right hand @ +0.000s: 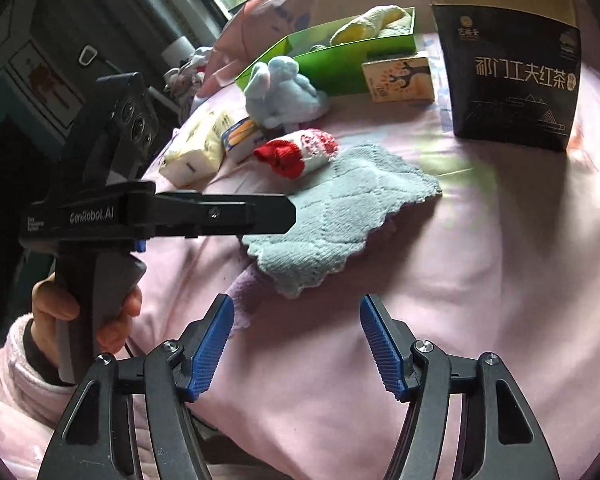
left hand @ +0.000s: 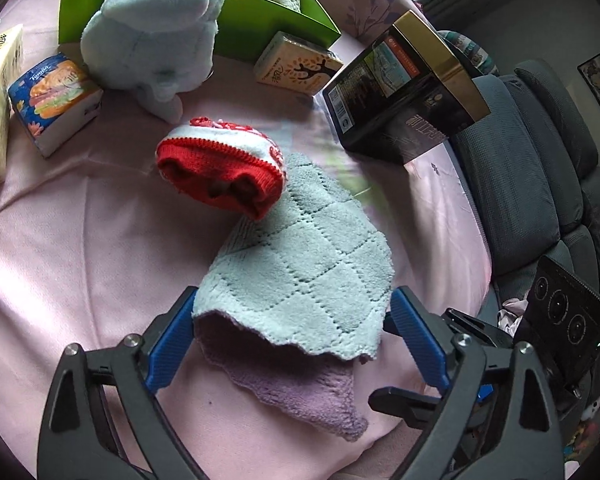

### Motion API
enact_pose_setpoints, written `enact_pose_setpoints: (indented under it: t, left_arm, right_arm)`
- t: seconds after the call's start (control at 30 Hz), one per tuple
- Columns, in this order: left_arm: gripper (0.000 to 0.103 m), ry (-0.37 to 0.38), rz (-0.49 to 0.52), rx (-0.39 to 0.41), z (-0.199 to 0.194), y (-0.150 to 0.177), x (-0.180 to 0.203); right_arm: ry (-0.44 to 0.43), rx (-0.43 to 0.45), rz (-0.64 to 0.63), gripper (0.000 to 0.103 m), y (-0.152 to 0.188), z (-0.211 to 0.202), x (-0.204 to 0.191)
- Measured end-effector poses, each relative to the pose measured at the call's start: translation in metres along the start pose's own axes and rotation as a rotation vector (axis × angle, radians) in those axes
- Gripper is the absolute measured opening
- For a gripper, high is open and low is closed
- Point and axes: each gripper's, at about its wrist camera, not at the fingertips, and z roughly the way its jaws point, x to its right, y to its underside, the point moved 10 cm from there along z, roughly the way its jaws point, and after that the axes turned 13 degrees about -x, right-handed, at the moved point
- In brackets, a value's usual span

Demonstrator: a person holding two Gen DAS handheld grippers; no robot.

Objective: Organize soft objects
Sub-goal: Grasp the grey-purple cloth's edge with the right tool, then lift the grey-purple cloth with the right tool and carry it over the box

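A light blue quilted cloth (left hand: 300, 276) with a purple underside lies folded on the pink bed; it also shows in the right wrist view (right hand: 332, 216). My left gripper (left hand: 292, 308) is open, its blue pads on either side of the cloth's near edge. A red and white knit hat (left hand: 224, 168) rests on the cloth's far end. A light blue plush toy (left hand: 156, 40) leans on a green box (left hand: 268, 20) that holds a yellow towel (right hand: 376, 22). My right gripper (right hand: 296, 320) is open and empty, just short of the cloth.
A black tea box (left hand: 404, 92) stands at the right. Tissue packs (left hand: 52, 100) lie at the left and one (left hand: 296, 64) sits by the green box. A grey sofa (left hand: 540, 160) runs past the bed's right edge.
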Motion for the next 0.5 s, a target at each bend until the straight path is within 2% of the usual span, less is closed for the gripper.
enact_pose_setpoints:
  t: [0.07, 0.13, 0.17, 0.2, 0.23, 0.3, 0.33, 0.4, 0.5]
  left_arm:
    - [0.078, 0.000, -0.007, -0.005, 0.002, -0.001, -0.001]
    - [0.077, 0.019, -0.021, -0.006, 0.005, -0.002, -0.003]
    - [0.073, 0.030, -0.032, -0.001, 0.002, -0.003, -0.005]
    - [0.063, 0.035, -0.041, 0.002, 0.001, -0.003, -0.008]
    - [0.058, 0.041, -0.051, 0.001, 0.001, -0.004, -0.010]
    - [0.040, 0.063, -0.074, -0.003, 0.001, -0.003, -0.015]
    - [0.036, 0.067, -0.078, -0.005, 0.002, -0.002, -0.016]
    - [0.027, 0.069, -0.081, -0.007, 0.004, -0.001, -0.016]
    - [0.019, 0.094, -0.087, -0.002, 0.002, 0.002, -0.015]
  right_arm:
    - [0.003, 0.015, 0.023, 0.066, -0.010, 0.007, 0.006]
    - [-0.016, 0.026, 0.028, 0.066, -0.016, 0.014, 0.008]
    - [-0.013, 0.030, 0.022, 0.066, -0.019, 0.017, 0.007]
    - [-0.006, 0.035, 0.018, 0.065, -0.021, 0.019, 0.007]
    - [-0.013, 0.045, 0.012, 0.062, -0.024, 0.020, 0.005]
    - [-0.030, 0.035, 0.009, 0.040, -0.024, 0.023, 0.003]
    - [-0.016, 0.033, 0.009, 0.037, -0.023, 0.024, 0.005]
    - [0.006, 0.032, 0.004, 0.021, -0.024, 0.028, 0.005]
    - [0.014, 0.040, -0.005, 0.014, -0.024, 0.026, 0.000]
